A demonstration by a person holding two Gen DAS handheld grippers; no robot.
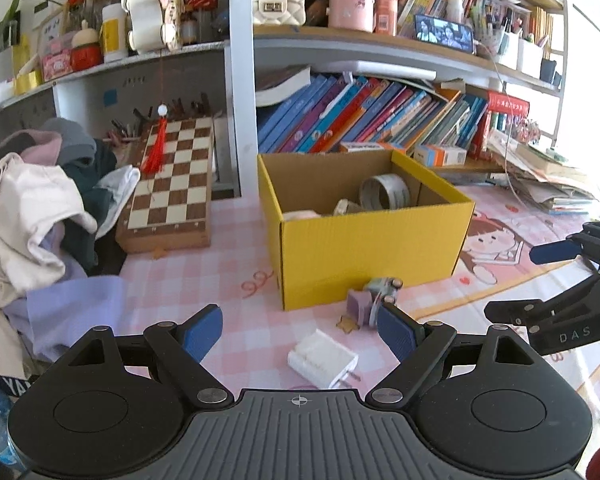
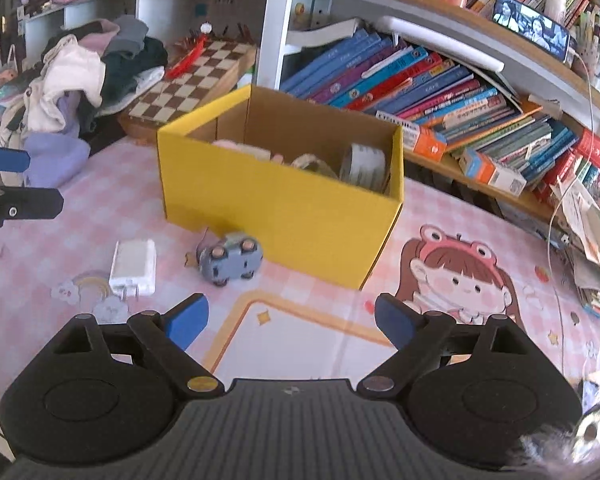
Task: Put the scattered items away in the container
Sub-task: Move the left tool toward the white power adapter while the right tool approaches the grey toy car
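Observation:
A yellow cardboard box (image 1: 364, 240) stands open on the pink mat, also in the right wrist view (image 2: 276, 208); it holds tape rolls (image 1: 384, 192) and a pale item. A white charger plug (image 1: 323, 360) lies on the mat between my left gripper's (image 1: 300, 336) open fingers, just ahead of them. A small grey-blue toy car (image 2: 230, 258) lies on its side against the box front, and shows in the left wrist view (image 1: 374, 298). My right gripper (image 2: 290, 322) is open and empty, above the mat in front of the box. The charger lies to its left (image 2: 134, 266).
A heap of clothes (image 1: 40, 216) and a chessboard case (image 1: 172, 188) sit to the left of the box. Slanted books (image 1: 360, 116) fill the shelf behind it. Stacked papers (image 1: 548, 184) lie at the right. The right gripper's fingers (image 1: 552, 252) show at the right edge.

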